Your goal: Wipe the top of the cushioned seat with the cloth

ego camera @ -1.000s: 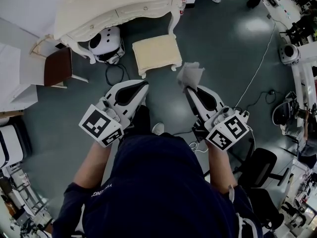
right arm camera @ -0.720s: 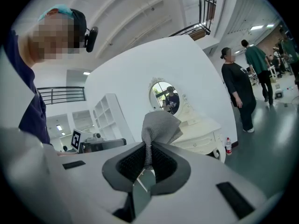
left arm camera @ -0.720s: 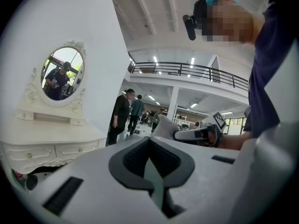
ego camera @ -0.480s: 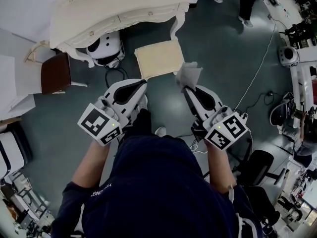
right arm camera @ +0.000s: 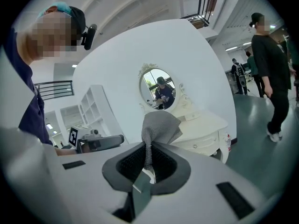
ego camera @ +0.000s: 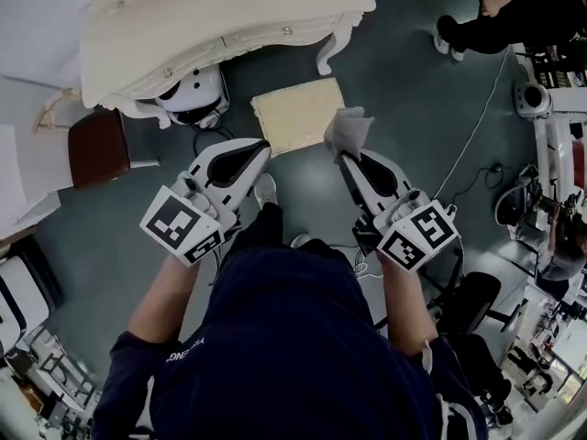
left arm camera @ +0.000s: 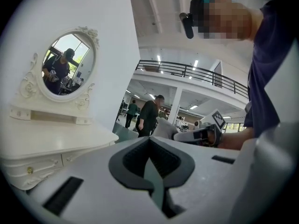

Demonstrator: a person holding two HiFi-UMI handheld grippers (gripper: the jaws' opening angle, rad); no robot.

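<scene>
the right tool [ego camera: 346, 158] pinches the grey cloth [ego camera: 348, 132], held up by the cushioned seat [ego camera: 293, 115]. the left tool [ego camera: 262, 146] is closed on nothing, near the seat.

Left tool [ego camera: 260, 147] being held out ahead of torso, pointing forward and slightly inward; jaws pressing together, gripping nothing; left marker cube [ego camera: 183, 226] riding at rear, just ahead of hand. Right tool [ego camera: 345, 158] reaching forward at similar height, well apart from left tool, angling slightly inward; jaws clamping on grey cloth [ego camera: 349, 132], cloth bunching above tips; right marker cube [ego camera: 418, 237] facing up. Left forearm [ego camera: 163, 291] and right forearm [ego camera: 404, 302] extending forward from dark sleeves; elbows bending, sitting close to body.
</scene>
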